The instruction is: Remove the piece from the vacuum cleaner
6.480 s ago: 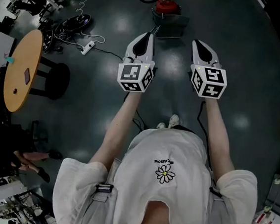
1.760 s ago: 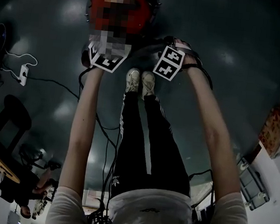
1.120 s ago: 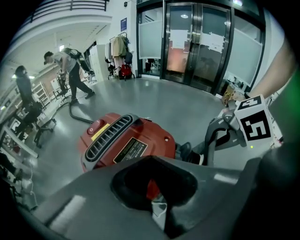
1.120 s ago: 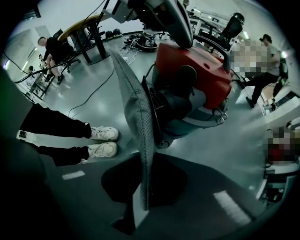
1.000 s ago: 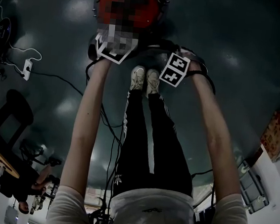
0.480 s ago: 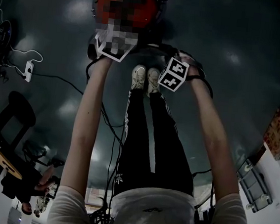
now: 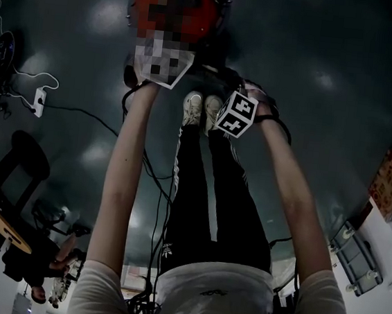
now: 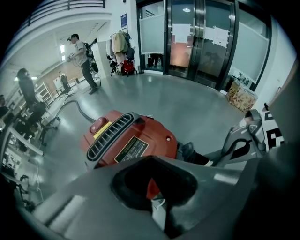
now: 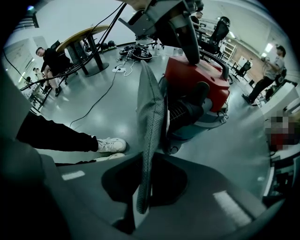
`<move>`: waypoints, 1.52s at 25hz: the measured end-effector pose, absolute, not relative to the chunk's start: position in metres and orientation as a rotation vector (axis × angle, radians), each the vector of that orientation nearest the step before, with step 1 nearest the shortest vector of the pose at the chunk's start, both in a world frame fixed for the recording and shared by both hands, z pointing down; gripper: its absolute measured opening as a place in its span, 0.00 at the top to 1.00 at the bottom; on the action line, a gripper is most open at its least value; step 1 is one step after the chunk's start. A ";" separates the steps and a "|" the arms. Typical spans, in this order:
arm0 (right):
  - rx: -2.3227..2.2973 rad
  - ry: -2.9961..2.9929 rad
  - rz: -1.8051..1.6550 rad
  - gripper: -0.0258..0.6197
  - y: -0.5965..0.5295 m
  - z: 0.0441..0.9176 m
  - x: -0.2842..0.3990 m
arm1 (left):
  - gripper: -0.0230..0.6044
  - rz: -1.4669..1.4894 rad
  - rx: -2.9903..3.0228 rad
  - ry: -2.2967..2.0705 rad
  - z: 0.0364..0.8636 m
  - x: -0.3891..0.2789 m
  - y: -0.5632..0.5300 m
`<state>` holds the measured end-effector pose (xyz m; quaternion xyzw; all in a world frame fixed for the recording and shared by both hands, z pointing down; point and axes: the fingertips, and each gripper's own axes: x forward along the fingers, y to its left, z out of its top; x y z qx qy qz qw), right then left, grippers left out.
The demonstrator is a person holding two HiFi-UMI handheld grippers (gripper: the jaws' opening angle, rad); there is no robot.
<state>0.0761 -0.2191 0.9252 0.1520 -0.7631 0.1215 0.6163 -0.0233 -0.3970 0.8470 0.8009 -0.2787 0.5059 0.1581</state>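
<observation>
The red vacuum cleaner (image 7: 205, 18) stands on the floor just past the person's shoes (image 7: 201, 108). My left gripper (image 8: 154, 197) is shut, with a red part of the vacuum cleaner (image 8: 131, 140) between its jaws. From the right gripper view it reaches down onto the cleaner's top (image 9: 197, 70). My right gripper (image 9: 138, 201) is shut on the piece, a thin grey perforated panel (image 9: 150, 117) seen edge-on. The panel stands a little off the cleaner's grilled end (image 9: 180, 112). The right marker cube (image 7: 235, 114) sits nearer the person than the left one.
A cable (image 7: 82, 111) and power strip (image 7: 38, 98) lie on the floor to the left. A round wooden table (image 9: 84, 35) and a seated person (image 9: 51, 61) are beyond. Glass doors (image 8: 197, 37) and a cardboard box (image 8: 241, 96) lie ahead of the cleaner.
The right gripper has drawn back from the vacuum cleaner toward the person, taking the grey panel with it. The left gripper has stayed on the cleaner.
</observation>
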 end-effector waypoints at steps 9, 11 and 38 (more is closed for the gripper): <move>0.287 -1.782 0.332 0.90 -0.147 0.924 0.057 | 0.96 1.398 2.283 -0.838 0.848 -0.024 -0.400; 0.310 -1.789 0.343 0.90 -0.152 0.921 0.056 | 0.96 1.307 2.291 -0.885 0.847 -0.027 -0.402; 1.147 -2.232 0.115 0.90 -0.349 0.395 0.000 | 0.96 0.217 2.481 -1.568 0.340 -0.111 -0.351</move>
